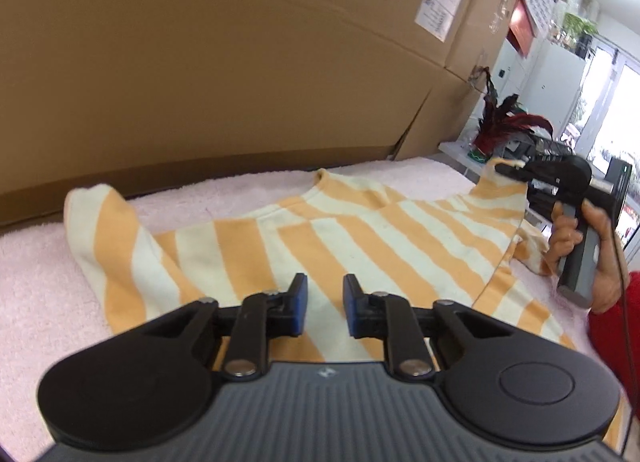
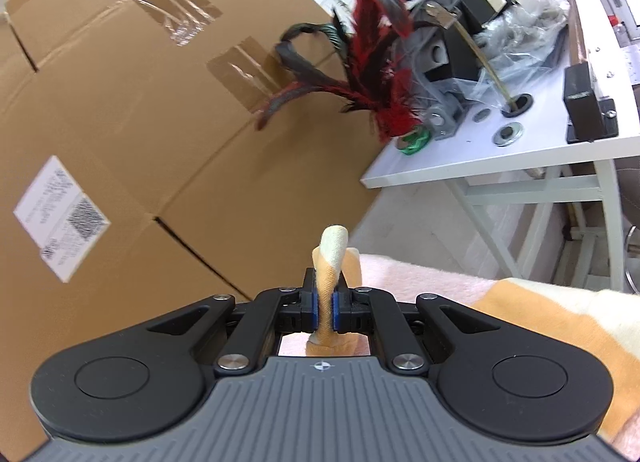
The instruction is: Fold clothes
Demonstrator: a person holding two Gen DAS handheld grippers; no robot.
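Orange-and-cream striped cotton shirt (image 1: 320,230) lies on pink terry towel (image 1: 36,286). Right gripper (image 2: 325,312) clamps its sleeve; left gripper (image 1: 325,304) hovers above, jaws narrowly apart, empty.

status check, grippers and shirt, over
Right gripper shut on orange-and-cream striped shirt. Left gripper open above the shirt's body, not gripping. Nothing in the way.

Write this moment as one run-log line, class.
left gripper: open above orange-and-cream striped shirt | right gripper: shut on shirt edge | surface: pink fleecy blanket
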